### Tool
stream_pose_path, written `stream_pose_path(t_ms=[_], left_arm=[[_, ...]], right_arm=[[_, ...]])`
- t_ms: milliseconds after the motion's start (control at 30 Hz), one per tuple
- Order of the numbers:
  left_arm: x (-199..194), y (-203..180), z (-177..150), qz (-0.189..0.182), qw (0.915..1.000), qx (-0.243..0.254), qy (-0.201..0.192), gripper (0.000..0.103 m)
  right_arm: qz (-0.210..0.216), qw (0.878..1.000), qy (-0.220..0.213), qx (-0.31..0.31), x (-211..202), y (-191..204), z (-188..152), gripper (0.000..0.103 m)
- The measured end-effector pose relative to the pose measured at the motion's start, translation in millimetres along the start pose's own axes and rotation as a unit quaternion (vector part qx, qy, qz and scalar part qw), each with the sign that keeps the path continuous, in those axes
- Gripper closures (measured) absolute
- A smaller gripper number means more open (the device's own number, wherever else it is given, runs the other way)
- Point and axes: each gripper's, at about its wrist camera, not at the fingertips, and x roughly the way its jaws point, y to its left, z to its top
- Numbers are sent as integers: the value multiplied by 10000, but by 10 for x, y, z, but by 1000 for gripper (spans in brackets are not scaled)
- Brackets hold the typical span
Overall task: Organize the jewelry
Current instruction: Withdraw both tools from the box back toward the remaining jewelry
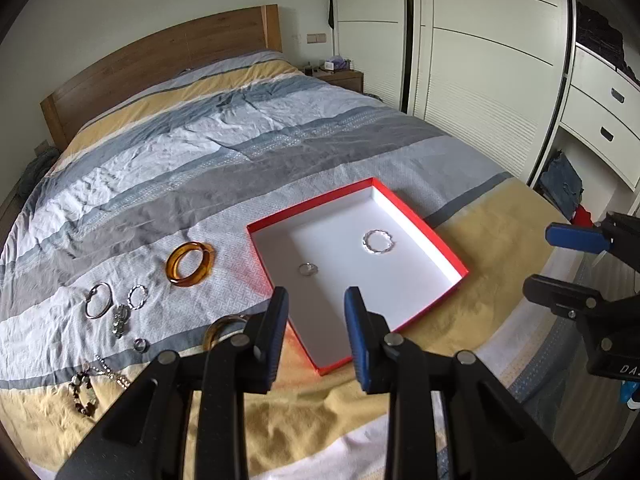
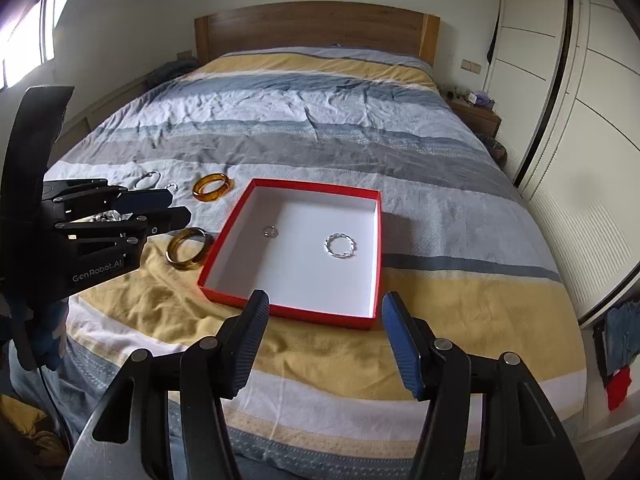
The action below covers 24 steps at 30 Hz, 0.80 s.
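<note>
Left wrist view: both ribbed-padded fingers (image 1: 280,332) gape empty over the square red box (image 1: 436,240) holding a twisted silver bracelet (image 1: 378,242).

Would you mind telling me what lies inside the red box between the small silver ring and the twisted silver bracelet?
Nothing: between the small silver ring and the twisted silver bracelet, the red box shows only bare white floor, in both wrist views.

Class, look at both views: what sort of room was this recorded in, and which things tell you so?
Most likely a home bedroom. A large bed with a striped duvet fills the view, a wooden headboard stands against the wall, and a tall white wardrobe runs along one side, beside a small bedside table.
</note>
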Motion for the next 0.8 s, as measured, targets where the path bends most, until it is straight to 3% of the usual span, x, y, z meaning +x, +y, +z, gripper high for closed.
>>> stream_pose_path(t_ms=[400,800], left_arm=[[-1182,194,-539,443,9980,-202,-394,75],[-2096,695,-1100,780,9896,-713,-978,75]], right_arm=[[143,9986,-489,130,-838,526,-290,43],[506,9957,-768,-136,-1263,1242,-345,40]])
